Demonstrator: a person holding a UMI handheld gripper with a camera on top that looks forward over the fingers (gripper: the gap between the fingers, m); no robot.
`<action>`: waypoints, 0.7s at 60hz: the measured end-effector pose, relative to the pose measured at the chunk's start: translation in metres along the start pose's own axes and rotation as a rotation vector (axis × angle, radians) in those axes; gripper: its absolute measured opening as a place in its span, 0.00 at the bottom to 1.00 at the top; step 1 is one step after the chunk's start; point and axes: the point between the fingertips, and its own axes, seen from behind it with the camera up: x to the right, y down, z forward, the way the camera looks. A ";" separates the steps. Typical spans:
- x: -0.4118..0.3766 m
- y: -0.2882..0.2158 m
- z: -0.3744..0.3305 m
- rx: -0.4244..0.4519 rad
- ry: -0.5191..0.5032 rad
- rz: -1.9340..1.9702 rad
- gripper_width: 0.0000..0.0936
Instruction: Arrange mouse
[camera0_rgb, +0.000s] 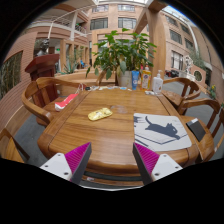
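Observation:
A yellowish mouse lies on the round wooden table, left of centre and well beyond my fingers. A white mouse pad with a dark cat drawing lies on the table to the right. My gripper is open and empty, held over the near edge of the table, with magenta pads on each finger. Nothing stands between the fingers.
A red flat object lies at the table's far left. A potted plant, bottles and a cup stand at the far side. Wooden chairs ring the table. A dark object lies at the right edge.

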 end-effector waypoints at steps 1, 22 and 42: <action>-0.006 -0.003 0.006 -0.002 -0.010 0.004 0.91; -0.074 -0.044 0.138 -0.067 -0.050 0.016 0.91; -0.082 -0.083 0.225 -0.114 -0.007 0.037 0.91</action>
